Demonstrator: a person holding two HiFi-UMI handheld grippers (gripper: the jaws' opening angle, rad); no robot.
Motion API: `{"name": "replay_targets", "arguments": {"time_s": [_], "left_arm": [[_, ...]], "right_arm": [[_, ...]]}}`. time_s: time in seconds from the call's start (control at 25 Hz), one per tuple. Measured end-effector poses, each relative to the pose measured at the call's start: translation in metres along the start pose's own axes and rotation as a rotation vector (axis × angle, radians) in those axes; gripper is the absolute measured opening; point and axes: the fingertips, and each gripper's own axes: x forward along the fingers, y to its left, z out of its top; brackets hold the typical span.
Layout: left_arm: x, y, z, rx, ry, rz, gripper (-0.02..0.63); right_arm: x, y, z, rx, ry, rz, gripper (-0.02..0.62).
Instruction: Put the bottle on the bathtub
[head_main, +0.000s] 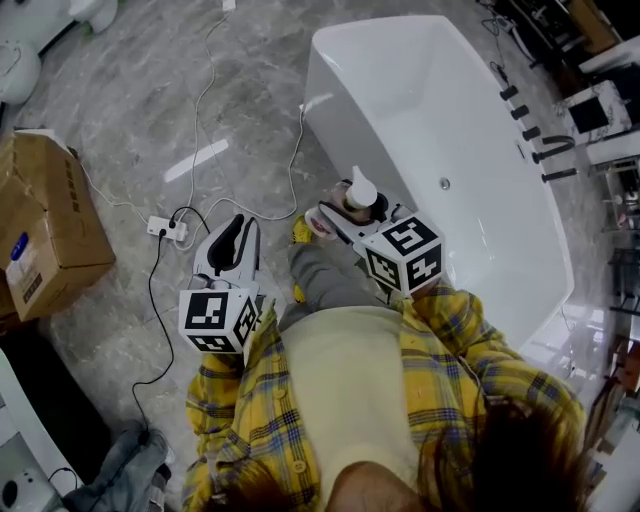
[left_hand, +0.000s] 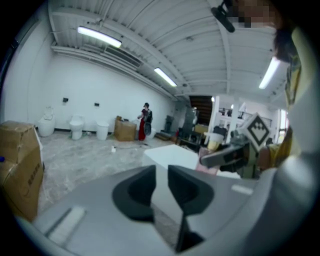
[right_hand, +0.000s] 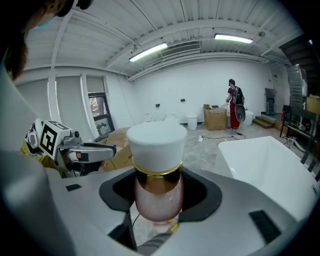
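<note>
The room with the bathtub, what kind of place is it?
Probably a bathroom-fittings showroom or warehouse, not a home: the bathtub stands on open floor, toilets line the far wall, and a cardboard box sits nearby.

L claw (left_hand: 159, 174): slit gap, empty | R claw (right_hand: 156, 187): gripping bottle (right_hand: 155, 150)

- We get bright, even light from ceiling tubes (right_hand: 148, 51); shadows stay soft.
- We see glare streaks on the floor (head_main: 196, 160) and tub (head_main: 320, 98).
- Both gripper views: fisheye bend, dark corners, soft close foreground.
</note>
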Motion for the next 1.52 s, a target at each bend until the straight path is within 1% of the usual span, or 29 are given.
{"name": "replay_targets", "arguments": {"time_s": [0.24, 0.36, 0.52, 0.72, 0.84, 0.92, 1.04, 1.16, 1.28, 1.52], "left_arm": [[0.028, 0.03, 0.015, 0.006, 0.008, 0.021, 0.078], [0.045, 0.048, 0.02, -0.01, 0.019, 0.032, 0.078], [0.072, 0.062, 0.032, -0.022, 0.034, 0.024, 0.078], [0.106, 0.077, 0.049, -0.004, 0.043, 0.012, 0.078], [0.129, 0.085, 0.056, -0.009, 0.057, 0.003, 0.077], [0.146, 0.087, 0.061, -0.015, 0.073, -0.013, 0.074], [0.173, 0.087, 0.069, 0.002, 0.093, -0.043, 0.072], [0.197, 0.087, 0.08, 0.022, 0.088, -0.078, 0.063], [0.218, 0.086, 0.09, 0.026, 0.083, -0.11, 0.063], [0.252, 0.084, 0.102, 0.056, 0.094, -0.181, 0.063]], "right_arm": [[0.035, -0.02, 0.016, -0.002, 0.011, 0.015, 0.221], [0.054, -0.031, 0.024, 0.01, 0.026, 0.028, 0.222], [0.075, -0.049, 0.038, 0.008, 0.04, 0.03, 0.221], [0.099, -0.072, 0.056, 0.014, 0.041, 0.042, 0.222], [0.108, -0.088, 0.066, 0.019, 0.033, 0.036, 0.222], [0.114, -0.101, 0.074, 0.023, 0.026, 0.029, 0.221], [0.121, -0.121, 0.084, 0.037, 0.017, 0.014, 0.222], [0.128, -0.138, 0.092, 0.046, 0.002, -0.009, 0.222], [0.133, -0.152, 0.096, 0.059, -0.005, -0.034, 0.222], [0.143, -0.173, 0.1, 0.103, -0.01, -0.072, 0.221]]}}
